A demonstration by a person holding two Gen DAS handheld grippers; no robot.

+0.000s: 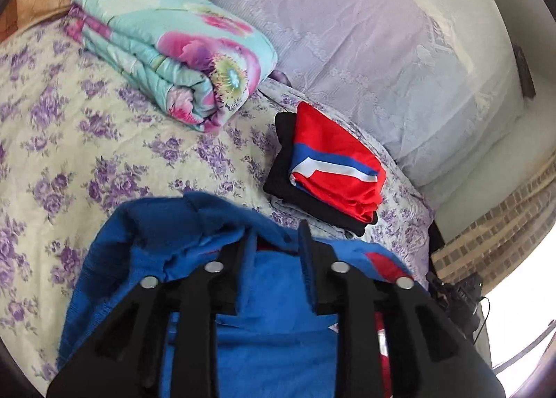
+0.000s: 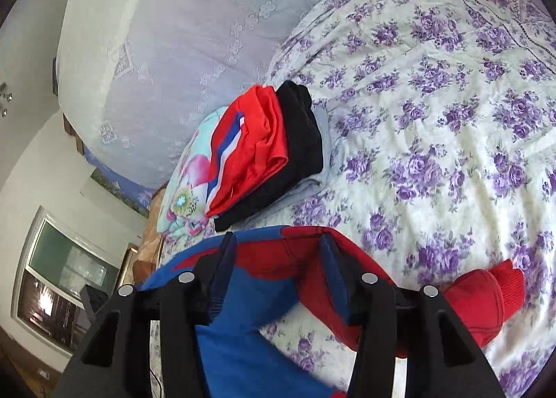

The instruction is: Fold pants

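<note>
With both the left fingers (image 1: 274, 241) and right fingers (image 2: 278, 255) released around the pants (image 1: 271, 339), the cloth could slump and unfold on the bed (image 2: 434, 120)

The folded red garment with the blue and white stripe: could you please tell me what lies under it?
Under the folded red garment lies a folded black garment, and beneath that a pale grey fabric layer. Anything between these layers is covered.
</note>
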